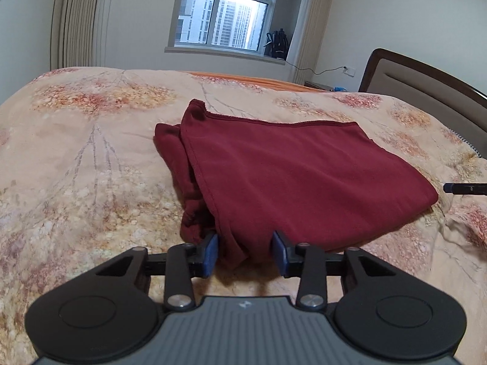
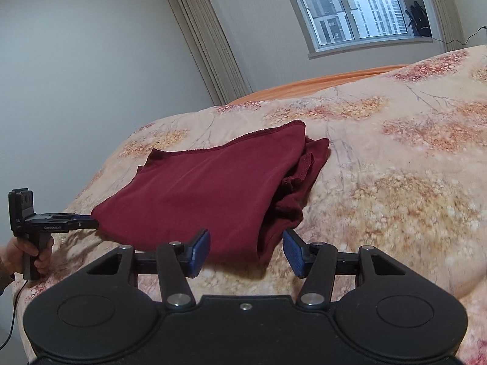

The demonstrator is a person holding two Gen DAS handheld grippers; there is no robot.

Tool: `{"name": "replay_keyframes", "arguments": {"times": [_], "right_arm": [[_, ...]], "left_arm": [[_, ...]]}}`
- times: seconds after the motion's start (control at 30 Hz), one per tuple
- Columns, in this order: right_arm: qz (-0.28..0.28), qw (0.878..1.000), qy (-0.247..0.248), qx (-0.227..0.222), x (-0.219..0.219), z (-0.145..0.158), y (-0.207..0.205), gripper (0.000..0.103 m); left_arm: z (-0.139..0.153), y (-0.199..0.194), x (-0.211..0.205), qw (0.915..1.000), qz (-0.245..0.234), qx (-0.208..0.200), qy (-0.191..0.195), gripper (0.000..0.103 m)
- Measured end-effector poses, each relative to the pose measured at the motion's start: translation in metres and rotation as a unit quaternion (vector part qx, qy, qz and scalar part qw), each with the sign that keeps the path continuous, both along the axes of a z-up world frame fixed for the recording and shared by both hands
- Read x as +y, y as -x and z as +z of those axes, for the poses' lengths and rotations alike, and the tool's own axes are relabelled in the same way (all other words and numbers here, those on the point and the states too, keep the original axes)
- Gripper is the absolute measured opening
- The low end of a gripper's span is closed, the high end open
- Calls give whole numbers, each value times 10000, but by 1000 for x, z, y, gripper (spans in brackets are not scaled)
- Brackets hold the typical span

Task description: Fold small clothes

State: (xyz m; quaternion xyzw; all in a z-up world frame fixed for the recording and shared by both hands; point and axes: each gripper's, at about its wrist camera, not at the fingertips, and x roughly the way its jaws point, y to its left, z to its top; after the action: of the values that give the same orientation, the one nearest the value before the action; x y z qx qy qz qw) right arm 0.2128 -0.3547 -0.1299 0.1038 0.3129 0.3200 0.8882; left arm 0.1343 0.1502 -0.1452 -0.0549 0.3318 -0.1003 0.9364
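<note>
A dark red garment (image 1: 274,179) lies folded on the flowered quilt (image 1: 91,158) of a bed. The left gripper (image 1: 245,252) has its blue pads wide apart, with the near corner of the cloth between them but not pinched. The right gripper (image 2: 246,252) is also spread apart at another corner of the garment (image 2: 194,188), holding nothing.
</note>
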Motion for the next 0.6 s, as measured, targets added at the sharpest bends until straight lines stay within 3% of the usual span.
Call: {"name": "replay_keyframes", "arguments": {"times": [0.4,0.5,0.6], "right_arm": [[478,9980,415,27,20,-16,-17,39],[582,9972,474,41,25,-19,-21,16],[654,9975,215,128,16,-15,-27,12]], "left_arm": [[-14,-6,-2,9986,-449,37,-289,40],[-14,-8,-1,9975,-636,10,-309,29],[-7,-10,4,9936,-1056,28,-397,16]]}}
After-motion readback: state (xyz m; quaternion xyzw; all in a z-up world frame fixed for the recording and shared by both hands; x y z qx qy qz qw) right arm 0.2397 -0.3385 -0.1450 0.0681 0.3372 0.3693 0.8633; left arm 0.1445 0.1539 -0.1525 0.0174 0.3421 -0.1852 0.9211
